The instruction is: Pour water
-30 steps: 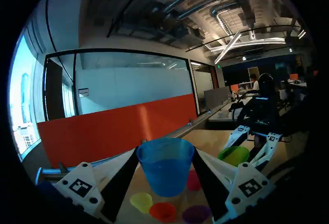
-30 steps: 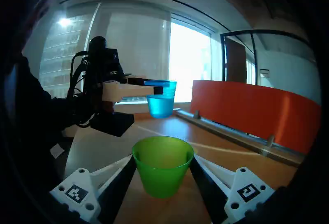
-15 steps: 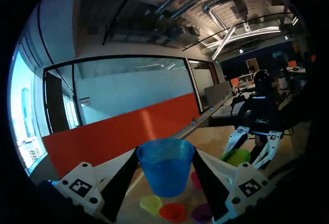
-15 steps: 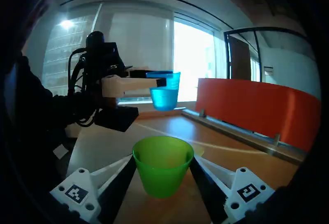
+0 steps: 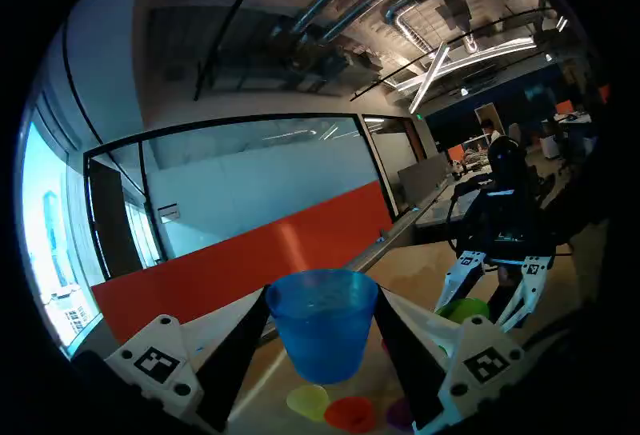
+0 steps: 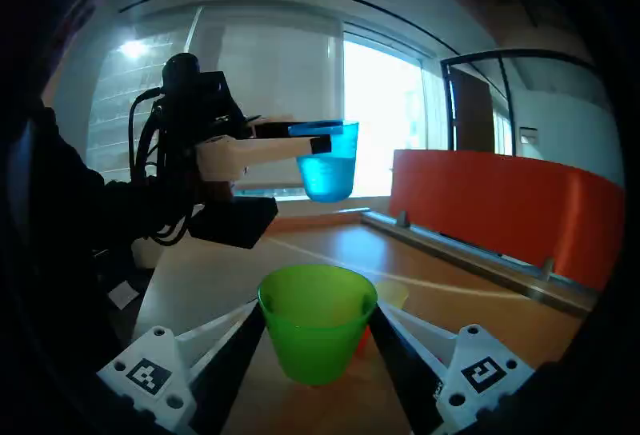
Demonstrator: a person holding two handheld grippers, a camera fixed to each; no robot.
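The left hand-held gripper (image 5: pixel 322 311) is closed on a translucent blue plastic cup (image 5: pixel 322 331), one finger pressing each side just below the rim. In the right gripper view this cup hangs upright, well above the wooden desk (image 6: pixel 456 307), and its lower part looks filled with water. A person's dark sleeve (image 6: pixel 72 219) runs behind that gripper.

The right hand-held gripper (image 6: pixel 318 327) clamps a bright green plastic cup (image 6: pixel 317 331) the same way, with both fingers against its walls. The green cup stands upright with its mouth open upward, and it looks empty. Whether its base touches the desk cannot be told. It sits lower than the blue cup and well apart from it.

On the desk, below the blue cup in the left gripper view, lie three small cups close together: a yellow one (image 5: pixel 308 401), an orange one (image 5: pixel 350 413) and a purple one (image 5: pixel 398 415). A long orange partition panel (image 6: pixel 512 211) runs along the far edge of the desk.
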